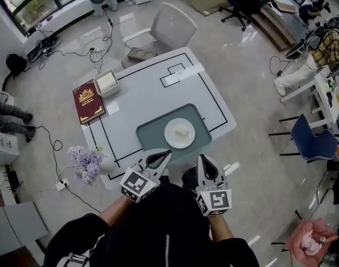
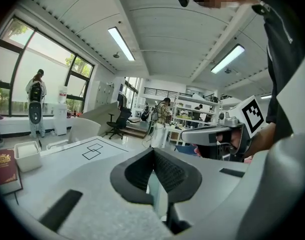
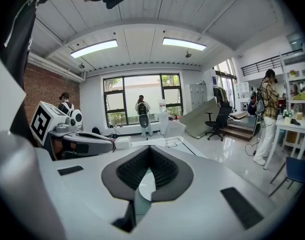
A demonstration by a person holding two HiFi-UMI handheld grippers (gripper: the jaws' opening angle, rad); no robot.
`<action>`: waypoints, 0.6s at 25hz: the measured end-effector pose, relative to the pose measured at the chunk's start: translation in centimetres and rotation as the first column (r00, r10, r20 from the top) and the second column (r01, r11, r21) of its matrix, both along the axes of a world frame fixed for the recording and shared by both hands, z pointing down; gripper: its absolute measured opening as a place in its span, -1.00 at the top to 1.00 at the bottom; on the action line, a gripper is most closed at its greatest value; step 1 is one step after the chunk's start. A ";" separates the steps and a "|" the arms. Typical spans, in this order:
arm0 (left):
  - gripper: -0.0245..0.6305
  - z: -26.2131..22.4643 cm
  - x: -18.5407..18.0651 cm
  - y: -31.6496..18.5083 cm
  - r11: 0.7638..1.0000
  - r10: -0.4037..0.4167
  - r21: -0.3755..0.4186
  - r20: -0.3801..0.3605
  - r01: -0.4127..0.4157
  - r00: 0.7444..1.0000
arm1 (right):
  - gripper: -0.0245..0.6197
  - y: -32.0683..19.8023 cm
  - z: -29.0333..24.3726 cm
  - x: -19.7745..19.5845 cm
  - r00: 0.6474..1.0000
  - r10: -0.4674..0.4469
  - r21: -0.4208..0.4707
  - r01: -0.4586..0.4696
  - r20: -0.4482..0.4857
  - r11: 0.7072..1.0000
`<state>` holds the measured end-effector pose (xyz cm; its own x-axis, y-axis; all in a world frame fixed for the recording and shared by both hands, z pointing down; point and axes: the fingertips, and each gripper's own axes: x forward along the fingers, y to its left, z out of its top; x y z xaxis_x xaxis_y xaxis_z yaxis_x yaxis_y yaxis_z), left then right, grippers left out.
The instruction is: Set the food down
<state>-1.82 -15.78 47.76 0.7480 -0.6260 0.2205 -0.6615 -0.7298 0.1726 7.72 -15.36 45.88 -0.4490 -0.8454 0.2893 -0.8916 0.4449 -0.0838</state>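
Note:
A white plate (image 1: 179, 133) with a small pale piece of food (image 1: 182, 130) on it rests on a grey-green mat (image 1: 150, 135) at the near edge of the white table (image 1: 141, 93). Both grippers hover just short of the table's near edge, close to my body. My left gripper (image 1: 169, 153) is shut, with nothing between its ribbed pads (image 2: 153, 152). To its right, my right gripper (image 1: 202, 157) is also shut and empty, its tips meeting (image 3: 150, 149). Neither touches the plate, which lies just ahead of and between them.
A dark red book (image 1: 88, 102) and a white square box (image 1: 106, 83) lie at the table's far left. A bunch of pale purple flowers (image 1: 86, 163) stands at the near left corner. A white chair (image 1: 164, 29) faces the far side, and cables run across the floor.

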 end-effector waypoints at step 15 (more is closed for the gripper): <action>0.91 0.0 -0.4 -1.1 0.999 -0.032 -0.016 -0.006 0.032 0.999 | 0.90 -0.6 0.4 -0.2 0.999 -0.041 -0.020 0.041 -0.015 0.999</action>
